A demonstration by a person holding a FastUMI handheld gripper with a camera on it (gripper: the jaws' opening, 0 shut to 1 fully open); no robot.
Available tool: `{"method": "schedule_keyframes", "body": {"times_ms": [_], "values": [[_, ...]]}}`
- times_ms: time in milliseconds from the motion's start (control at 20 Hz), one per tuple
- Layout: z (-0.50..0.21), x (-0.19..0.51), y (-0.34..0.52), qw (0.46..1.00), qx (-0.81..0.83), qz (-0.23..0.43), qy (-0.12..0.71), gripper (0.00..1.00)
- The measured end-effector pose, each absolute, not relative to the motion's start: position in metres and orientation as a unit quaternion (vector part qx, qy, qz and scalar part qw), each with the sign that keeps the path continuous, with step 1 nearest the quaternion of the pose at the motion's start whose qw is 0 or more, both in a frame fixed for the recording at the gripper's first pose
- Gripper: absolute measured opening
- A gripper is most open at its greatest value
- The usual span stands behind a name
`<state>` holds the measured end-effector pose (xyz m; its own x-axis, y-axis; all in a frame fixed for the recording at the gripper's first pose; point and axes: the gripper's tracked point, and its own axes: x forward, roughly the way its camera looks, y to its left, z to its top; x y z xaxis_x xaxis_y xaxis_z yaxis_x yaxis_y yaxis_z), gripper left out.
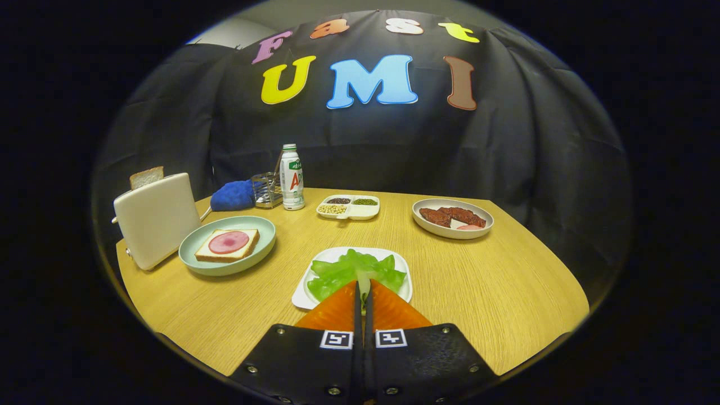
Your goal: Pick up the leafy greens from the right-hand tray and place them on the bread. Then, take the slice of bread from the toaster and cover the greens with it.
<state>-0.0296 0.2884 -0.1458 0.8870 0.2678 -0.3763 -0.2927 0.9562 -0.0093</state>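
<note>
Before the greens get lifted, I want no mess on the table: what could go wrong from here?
The gripper looks closed on just the near stem of the leafy greens, so the floppy leaf could slip out or tear when raised. The white tray is light and may drag along with it. On the way to the bread in the green plate, the dangling leaf could brush off the ham slice.

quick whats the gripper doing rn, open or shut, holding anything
Gripper: tongs closed on the stem of the leafy greens, which lie on the white tray.
</note>
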Motion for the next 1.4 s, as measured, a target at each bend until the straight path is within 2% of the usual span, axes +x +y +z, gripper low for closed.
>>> {"method": "schedule_keyframes", "body": {"times_ms": [200,750,1400], "values": [[-0.132,-0.027,0.286,0.975,-0.026,0.132,0.174,0.01],[-0.088,-0.039,0.318,0.978,-0.035,0.161,0.127,0.01],[-0.077,-0.049,0.41,0.963,-0.041,0.236,0.124,0.01]]}}
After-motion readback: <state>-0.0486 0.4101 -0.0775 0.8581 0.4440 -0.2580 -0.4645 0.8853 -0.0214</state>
